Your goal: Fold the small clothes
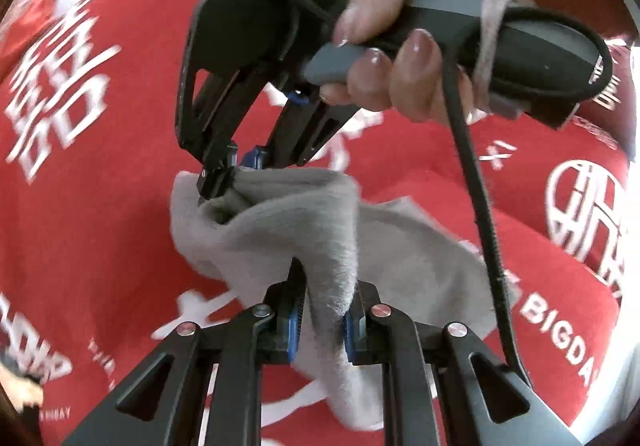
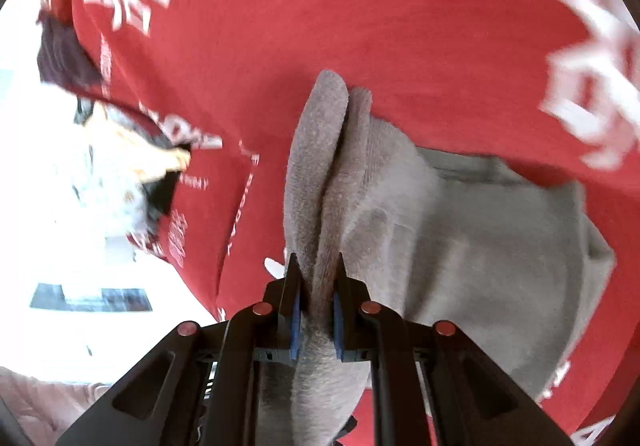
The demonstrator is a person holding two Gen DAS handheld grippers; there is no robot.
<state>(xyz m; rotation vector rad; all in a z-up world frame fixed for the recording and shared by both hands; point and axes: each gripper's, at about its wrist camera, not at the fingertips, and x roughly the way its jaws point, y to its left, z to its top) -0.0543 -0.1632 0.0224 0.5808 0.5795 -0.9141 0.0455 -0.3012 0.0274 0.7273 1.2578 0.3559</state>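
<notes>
Red printed cloth (image 1: 100, 206) fills L view; left gripper (image 1: 320, 320) pinches grey sock (image 1: 280, 230), right gripper (image 1: 230, 170) clamps its far edge, hand (image 1: 400, 46) and cable (image 1: 480, 206) hanging in front. R view: right gripper (image 2: 316, 310) nearly closed on sock (image 2: 460, 238); clutter (image 2: 132, 166) left, blurred.

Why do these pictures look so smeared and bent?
Left wrist view: the red cloth and its white lettering streak with motion blur, the edges curve from the fisheye lens. Right wrist view: lettering smeared too, the left side blown out white, the grey sock fairly sharp.
</notes>
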